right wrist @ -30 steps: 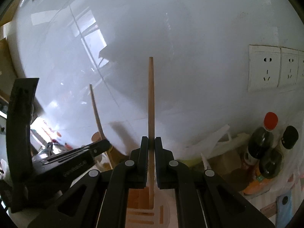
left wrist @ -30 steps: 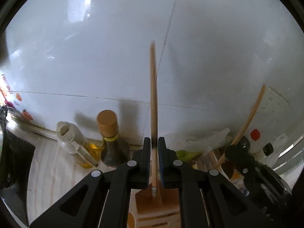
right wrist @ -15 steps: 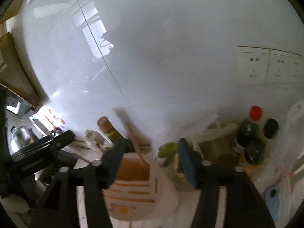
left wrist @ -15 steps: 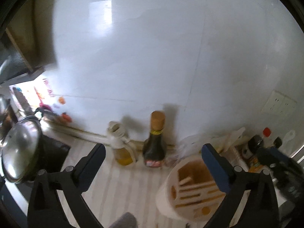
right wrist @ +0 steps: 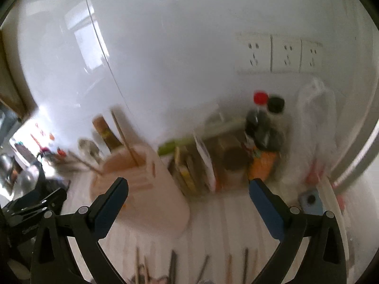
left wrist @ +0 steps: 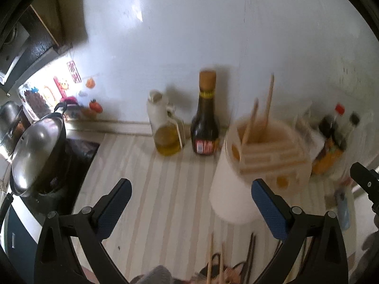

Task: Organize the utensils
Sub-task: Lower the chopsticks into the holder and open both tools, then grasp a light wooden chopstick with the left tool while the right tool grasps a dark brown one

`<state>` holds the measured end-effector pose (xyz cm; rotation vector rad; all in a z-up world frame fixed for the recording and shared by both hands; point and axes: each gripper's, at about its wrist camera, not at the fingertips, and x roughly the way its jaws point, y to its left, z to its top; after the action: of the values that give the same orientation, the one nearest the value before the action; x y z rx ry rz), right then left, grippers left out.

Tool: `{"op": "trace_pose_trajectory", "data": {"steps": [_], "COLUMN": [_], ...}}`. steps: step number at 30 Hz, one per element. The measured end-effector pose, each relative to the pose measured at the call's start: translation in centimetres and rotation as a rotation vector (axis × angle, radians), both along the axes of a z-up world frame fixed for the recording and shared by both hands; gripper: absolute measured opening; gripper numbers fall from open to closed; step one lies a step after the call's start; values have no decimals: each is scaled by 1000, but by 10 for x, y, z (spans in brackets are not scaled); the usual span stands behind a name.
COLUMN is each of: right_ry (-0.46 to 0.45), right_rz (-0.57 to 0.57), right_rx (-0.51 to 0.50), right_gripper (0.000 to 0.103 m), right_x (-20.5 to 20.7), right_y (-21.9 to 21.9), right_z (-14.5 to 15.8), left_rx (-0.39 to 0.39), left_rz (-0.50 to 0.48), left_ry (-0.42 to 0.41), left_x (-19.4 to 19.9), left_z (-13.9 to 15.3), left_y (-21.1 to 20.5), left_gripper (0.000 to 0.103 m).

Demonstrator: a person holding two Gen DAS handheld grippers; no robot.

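Both chopsticks (left wrist: 268, 104), clamped a second ago, now stand in the white holder (left wrist: 239, 189) at two o'clock, while the left gripper (left wrist: 189, 203) and right gripper (right wrist: 188, 198) hang with fingers spread wide and empty, above more chopsticks on the tabletop (left wrist: 161, 189) at six o'clock awaiting pickup.

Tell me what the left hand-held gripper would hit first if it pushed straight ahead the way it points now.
Probably the striped counter: the open left hand-held gripper looks down at a bare stretch left of the white utensil holder. The dark sauce bottle stands beyond. Depth is uncertain.
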<state>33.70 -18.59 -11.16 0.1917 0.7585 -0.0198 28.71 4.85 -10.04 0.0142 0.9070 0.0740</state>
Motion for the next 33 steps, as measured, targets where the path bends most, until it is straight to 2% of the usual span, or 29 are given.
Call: {"op": "trace_pose_trajectory", "data": {"steps": [7,9,11,14,20,24,29,33], "right_ry": [205,274,343,468,626,689,725,723], "right_rz": [7,11,10,9,3,10,18,24], "right_rx": [-11,-3,8,47,60,55,-7,-84], "right_gripper": [102,96,85,76,66,60,51,40], "right_x": [-19,-22,-23,-23,-29,-31,-36,-41], "right_y": [-1,-1,-2,-6,-4,3,14,22], "right_z": [-63,-86,-108,-149,-209,-232,-248,-249], "left_rx": [29,34,37,49,46,52,18,-9], "left_rz": [-35,-42,-48,-59,-59,-74,-87,-104], "left_ry": [130,166,210,270,403,474,525,519], "left_x": [-20,-25,-29,-33,-38,-41,-43,-42], "left_z": [-47,-62,-79,-104,-155,-179,-198,-201], "left_y": [-13,-16,-19,-23,-26,-29,-27,-29], "left_gripper": [103,103,103,103,103,101,81,65]}}
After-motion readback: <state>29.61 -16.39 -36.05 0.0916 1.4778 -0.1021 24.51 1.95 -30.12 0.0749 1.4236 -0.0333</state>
